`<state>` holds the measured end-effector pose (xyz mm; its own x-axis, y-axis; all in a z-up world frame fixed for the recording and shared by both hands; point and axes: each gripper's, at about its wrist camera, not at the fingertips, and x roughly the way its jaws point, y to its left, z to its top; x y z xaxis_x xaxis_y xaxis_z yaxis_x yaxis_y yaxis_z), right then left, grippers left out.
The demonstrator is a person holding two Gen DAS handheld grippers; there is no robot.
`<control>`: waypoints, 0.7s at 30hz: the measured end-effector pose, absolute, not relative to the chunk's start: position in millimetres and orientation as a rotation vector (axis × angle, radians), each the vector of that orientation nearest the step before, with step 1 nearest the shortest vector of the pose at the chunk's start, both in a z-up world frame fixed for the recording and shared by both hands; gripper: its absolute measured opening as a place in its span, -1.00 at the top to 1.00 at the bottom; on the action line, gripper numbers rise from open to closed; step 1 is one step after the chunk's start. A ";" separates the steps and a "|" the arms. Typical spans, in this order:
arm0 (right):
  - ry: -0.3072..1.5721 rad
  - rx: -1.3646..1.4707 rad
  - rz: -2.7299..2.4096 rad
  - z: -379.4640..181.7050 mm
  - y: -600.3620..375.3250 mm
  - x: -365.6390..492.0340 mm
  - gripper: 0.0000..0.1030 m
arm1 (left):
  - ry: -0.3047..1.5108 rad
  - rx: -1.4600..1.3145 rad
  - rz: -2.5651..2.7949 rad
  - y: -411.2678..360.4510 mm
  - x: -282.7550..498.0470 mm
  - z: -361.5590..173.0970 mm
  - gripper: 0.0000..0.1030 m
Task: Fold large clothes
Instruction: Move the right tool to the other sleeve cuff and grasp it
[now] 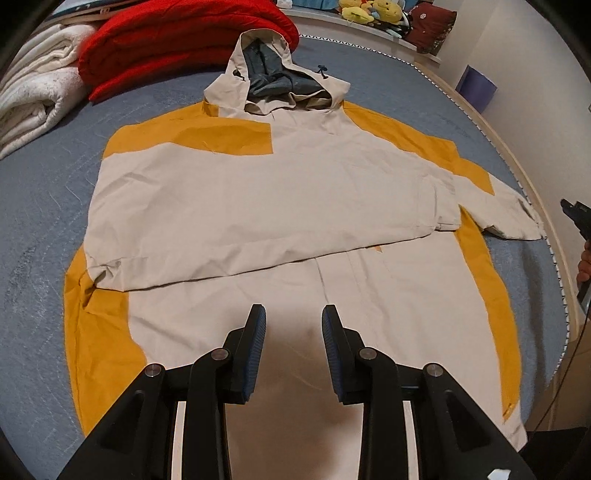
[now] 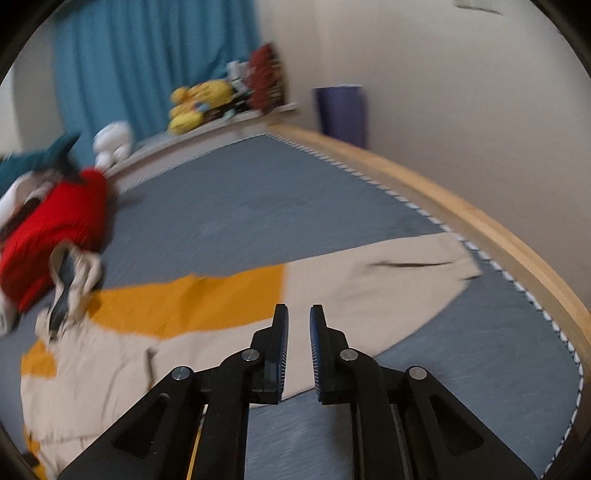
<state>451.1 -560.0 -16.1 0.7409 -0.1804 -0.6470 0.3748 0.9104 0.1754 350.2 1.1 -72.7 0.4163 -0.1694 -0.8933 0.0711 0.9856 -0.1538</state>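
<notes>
A beige and mustard-yellow hooded jacket (image 1: 295, 206) lies flat on the grey-blue bed (image 1: 40, 206), hood (image 1: 275, 79) at the far end. Its left sleeve is folded across the chest; its right sleeve (image 1: 498, 206) stretches to the bed's right edge. My left gripper (image 1: 293, 314) is open and empty, above the jacket's lower front. My right gripper (image 2: 299, 314) is open and empty, hovering over the right sleeve (image 2: 369, 280) near the bed's edge; that view is blurred. The right gripper also shows at the right edge of the left wrist view (image 1: 576, 218).
A red folded blanket (image 1: 177, 48) and a white one (image 1: 33, 96) lie at the bed's far left. Plush toys (image 1: 373, 13) and a dark red cushion (image 1: 430, 29) sit on the headboard shelf. A wooden bed frame (image 2: 498, 236) runs along the right; a purple box (image 2: 341, 112) stands by the wall.
</notes>
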 end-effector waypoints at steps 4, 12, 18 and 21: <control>0.691 0.374 -0.328 -35.1 -614.8 450.5 0.68 | 1.132 -0.073 -0.141 2.2 349.0 -74.6 0.45; 0.804 0.563 -0.374 -117.6 -710.4 468.3 0.68 | 1.140 -0.042 -0.132 1.5 351.9 -81.1 0.45; 0.840 0.742 -0.407 -167.7 -751.9 470.6 0.58 | 1.149 -0.023 -0.132 0.2 355.0 -87.1 0.45; 0.839 0.790 -0.420 -182.2 -763.3 470.8 0.54 | 1.147 -0.014 -0.132 1.1 355.1 -87.7 0.45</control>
